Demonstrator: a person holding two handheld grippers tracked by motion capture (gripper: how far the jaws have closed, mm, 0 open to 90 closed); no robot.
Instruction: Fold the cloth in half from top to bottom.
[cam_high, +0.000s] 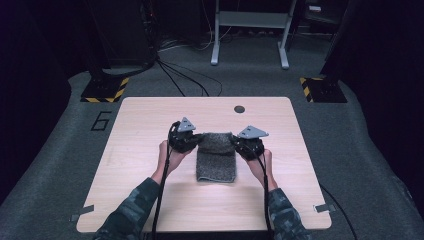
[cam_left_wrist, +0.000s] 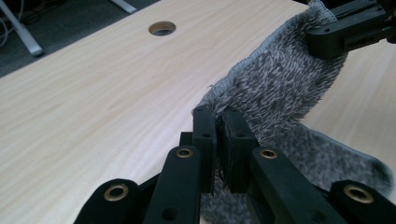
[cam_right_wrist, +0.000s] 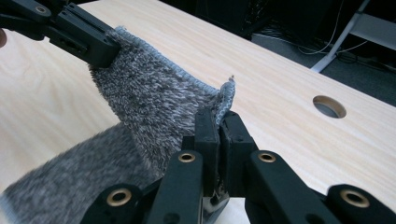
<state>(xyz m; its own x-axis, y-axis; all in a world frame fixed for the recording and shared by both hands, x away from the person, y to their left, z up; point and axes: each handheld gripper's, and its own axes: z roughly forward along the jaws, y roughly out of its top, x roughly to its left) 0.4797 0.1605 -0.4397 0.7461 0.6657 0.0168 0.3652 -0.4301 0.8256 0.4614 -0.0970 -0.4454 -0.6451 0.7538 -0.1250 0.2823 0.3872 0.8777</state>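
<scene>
We have the left claw (cam_left_wrist: 218, 122) and right claw (cam_right_wrist: 219, 122) each clamped on a far corner of the grey towel (cam_high: 216, 156). Corners lifted off the table (cam_high: 150, 130), likely to fold it.

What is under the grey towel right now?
The wooden table lies under the grey towel, whose near part rests flat. Its far edge is lifted, pinched at the corners by the left gripper and right gripper. Anything beneath the flat part is covered.
</scene>
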